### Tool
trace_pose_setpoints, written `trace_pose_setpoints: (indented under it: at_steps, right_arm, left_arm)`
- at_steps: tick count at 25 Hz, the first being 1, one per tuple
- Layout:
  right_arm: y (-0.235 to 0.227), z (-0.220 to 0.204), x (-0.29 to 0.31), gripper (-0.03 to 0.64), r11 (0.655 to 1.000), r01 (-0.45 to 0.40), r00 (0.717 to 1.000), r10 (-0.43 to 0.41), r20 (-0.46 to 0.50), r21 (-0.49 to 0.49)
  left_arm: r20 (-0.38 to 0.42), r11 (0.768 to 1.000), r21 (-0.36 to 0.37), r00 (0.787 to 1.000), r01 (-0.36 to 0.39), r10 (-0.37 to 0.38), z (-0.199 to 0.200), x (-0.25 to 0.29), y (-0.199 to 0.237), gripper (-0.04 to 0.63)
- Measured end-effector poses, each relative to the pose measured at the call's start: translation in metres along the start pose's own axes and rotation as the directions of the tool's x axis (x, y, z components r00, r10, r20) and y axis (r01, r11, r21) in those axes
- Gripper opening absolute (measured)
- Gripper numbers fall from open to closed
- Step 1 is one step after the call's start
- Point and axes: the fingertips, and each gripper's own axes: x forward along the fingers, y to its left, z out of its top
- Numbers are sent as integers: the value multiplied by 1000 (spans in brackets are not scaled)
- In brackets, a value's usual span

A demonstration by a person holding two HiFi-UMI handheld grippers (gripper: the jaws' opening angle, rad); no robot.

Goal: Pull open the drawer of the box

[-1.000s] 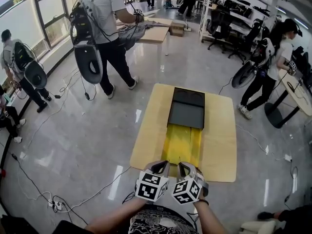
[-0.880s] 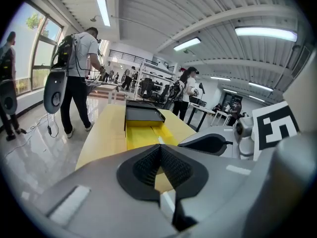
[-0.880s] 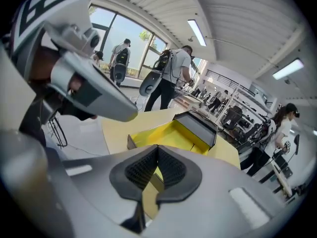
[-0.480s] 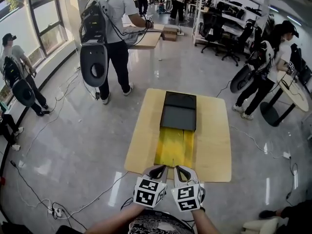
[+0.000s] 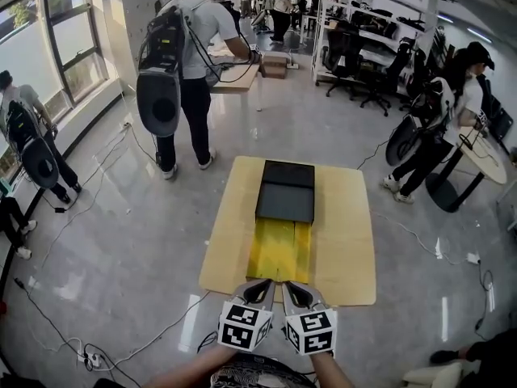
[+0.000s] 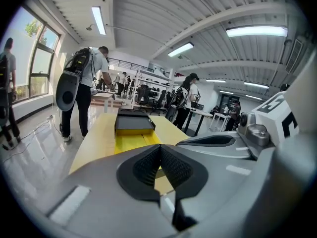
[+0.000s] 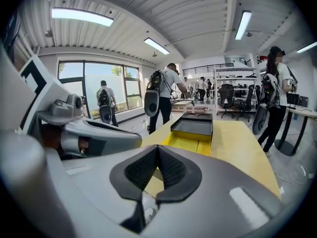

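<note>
- Both your grippers are closed on nothing: the left gripper (image 6: 159,150) and the right gripper (image 7: 157,150) each have their jaws pressed together.
- They hover side by side at the table's (image 5: 347,241) near edge.
- Just ahead, the yellow drawer (image 5: 279,249) stands pulled out toward you from the black box (image 5: 285,191) at the far edge.

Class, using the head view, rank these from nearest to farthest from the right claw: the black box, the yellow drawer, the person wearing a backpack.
1. Yellow drawer, directly ahead of the right claw.
2. Black box, behind the drawer, on the table.
3. Person wearing a backpack, beyond the table, left.
</note>
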Motion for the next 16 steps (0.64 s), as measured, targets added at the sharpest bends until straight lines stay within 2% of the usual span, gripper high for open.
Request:
trace_pose_setpoints:
  at_steps: [4, 10, 16]
  right_arm:
    - [44, -15, 7, 5, 1000, -1, 1000, 1, 12, 12]
    - [-22, 9, -13, 5, 999, -4, 1000, 3, 22, 38]
    - [-49, 7, -8, 5, 999, -10, 1000, 10, 17, 40]
  left_arm:
    - [17, 1000, 11, 1000, -3, 3, -22, -32, 25, 12]
    - [12, 999, 41, 1000, -3, 3, 19, 13, -23, 12]
    - [15, 999, 40, 1000, -7, 7, 24, 40, -32, 12]
